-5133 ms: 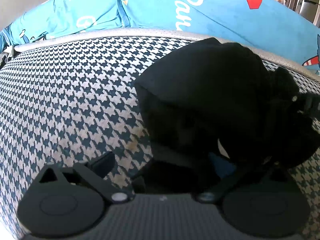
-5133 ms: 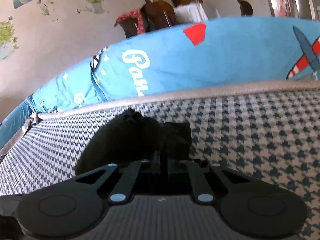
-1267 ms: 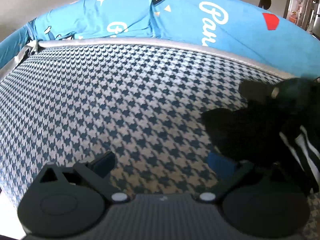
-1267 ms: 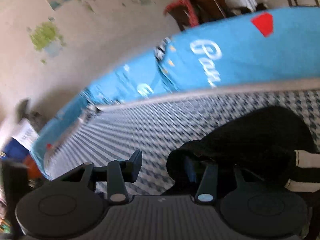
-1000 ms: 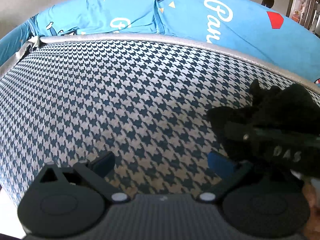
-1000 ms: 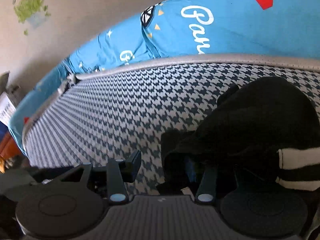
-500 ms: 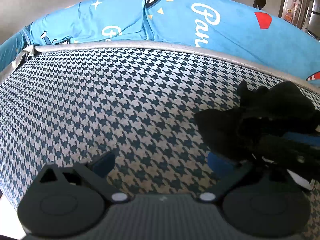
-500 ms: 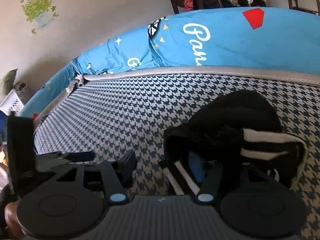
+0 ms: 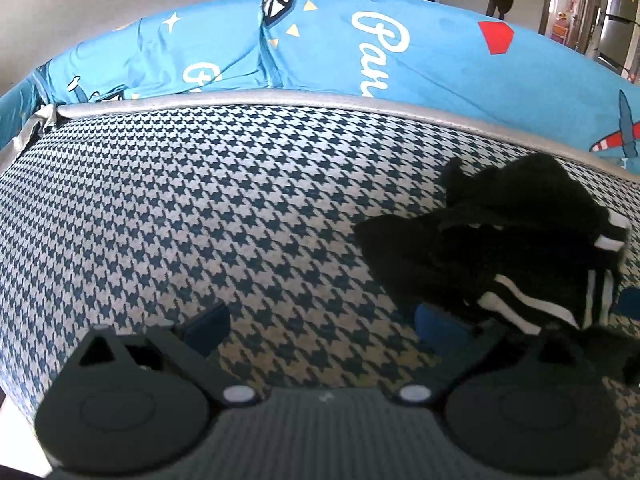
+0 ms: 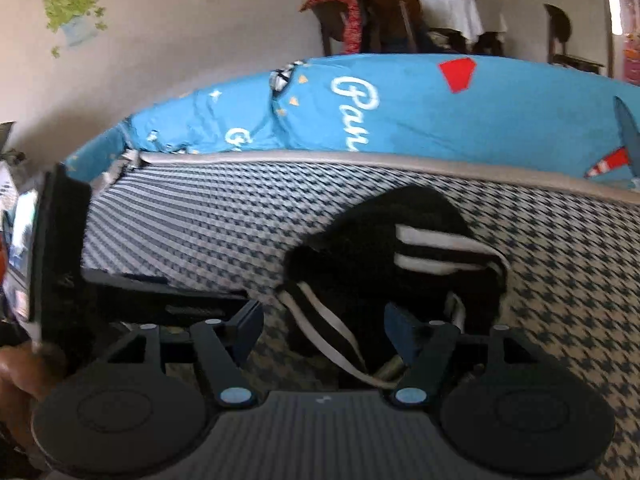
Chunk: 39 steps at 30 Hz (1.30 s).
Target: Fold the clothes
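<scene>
Garment: black striped garment (image 9: 516,240) bunched on houndstooth surface (image 9: 200,208) | Left gripper (image 9: 320,320): wide open, empty | Right gripper (image 10: 324,320): wide open, straddling garment's near edge | Risk: loose layers may slip, spoiling any fold.

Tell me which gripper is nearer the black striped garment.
Right. The right gripper is open with the black striped garment lying between its jaws; the left gripper, also open, sits beside it, the garment off its right jaw.
</scene>
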Each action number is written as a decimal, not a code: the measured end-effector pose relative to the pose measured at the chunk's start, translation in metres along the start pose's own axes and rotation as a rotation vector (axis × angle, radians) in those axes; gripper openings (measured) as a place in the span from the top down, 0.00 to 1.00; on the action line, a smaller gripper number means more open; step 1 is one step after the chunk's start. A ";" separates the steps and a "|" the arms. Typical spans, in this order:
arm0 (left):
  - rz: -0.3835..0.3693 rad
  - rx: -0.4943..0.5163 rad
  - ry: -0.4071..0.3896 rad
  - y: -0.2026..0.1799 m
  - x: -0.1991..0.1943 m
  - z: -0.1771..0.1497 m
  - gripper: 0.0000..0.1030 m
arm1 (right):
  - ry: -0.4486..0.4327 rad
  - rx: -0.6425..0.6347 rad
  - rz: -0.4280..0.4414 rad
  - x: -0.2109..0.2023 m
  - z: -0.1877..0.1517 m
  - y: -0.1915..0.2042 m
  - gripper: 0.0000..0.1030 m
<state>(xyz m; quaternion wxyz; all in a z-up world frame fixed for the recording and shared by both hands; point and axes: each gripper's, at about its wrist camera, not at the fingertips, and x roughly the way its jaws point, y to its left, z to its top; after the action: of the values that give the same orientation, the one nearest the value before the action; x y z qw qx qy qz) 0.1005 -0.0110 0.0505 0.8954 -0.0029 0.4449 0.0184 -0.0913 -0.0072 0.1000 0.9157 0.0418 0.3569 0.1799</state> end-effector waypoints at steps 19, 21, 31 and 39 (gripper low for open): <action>-0.034 0.101 0.003 -0.043 -0.016 -0.017 0.00 | 0.130 0.149 -0.215 0.001 -0.042 -0.030 0.34; -0.035 0.104 0.013 -0.045 -0.014 -0.020 0.00 | 0.140 0.154 -0.220 0.002 -0.044 -0.031 0.34; -0.048 0.124 0.053 -0.053 -0.009 -0.038 0.00 | 0.191 0.180 -0.244 0.005 -0.054 -0.034 0.34; -0.053 0.147 0.068 -0.057 -0.005 -0.048 0.00 | 0.228 0.187 -0.252 0.006 -0.057 -0.036 0.34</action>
<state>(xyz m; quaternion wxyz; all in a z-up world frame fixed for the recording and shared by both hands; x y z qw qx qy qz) 0.0613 -0.0690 0.0251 0.8777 0.0505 0.4750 -0.0380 -0.1148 -0.0410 0.0460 0.8768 0.0608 0.4758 0.0334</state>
